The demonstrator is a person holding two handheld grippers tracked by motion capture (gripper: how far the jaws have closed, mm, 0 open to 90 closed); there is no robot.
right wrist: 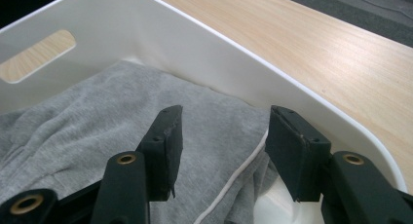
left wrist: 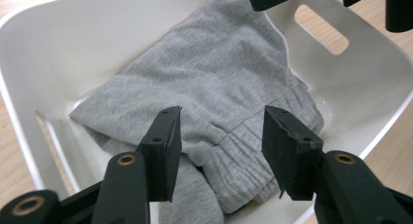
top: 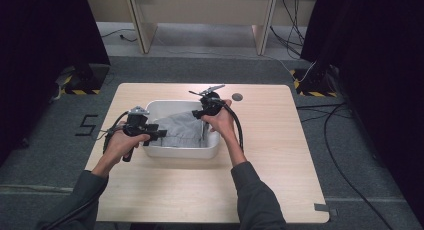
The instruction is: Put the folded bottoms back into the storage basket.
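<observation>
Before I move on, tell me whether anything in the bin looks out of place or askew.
Nothing is spilled or damaged. The grey garment lies loosely bunched in the white bin, its ribbed waistband crumpled against one end.

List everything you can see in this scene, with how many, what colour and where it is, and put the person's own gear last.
grey garment: one, grey with a ribbed cuff, lying crumpled inside the bin
bin: one, white plastic with cut-out handles, middle of the table
table: one, light wood, centre of the room
number marking: one, black, on the floor left of the table
cables: several, black, on the floor to the right
left gripper: one, black, fingers open above the garment's cuff
right gripper: one, black, fingers open above the garment near the bin's wall
forearms: two, grey sleeves, from the bottom edge
</observation>
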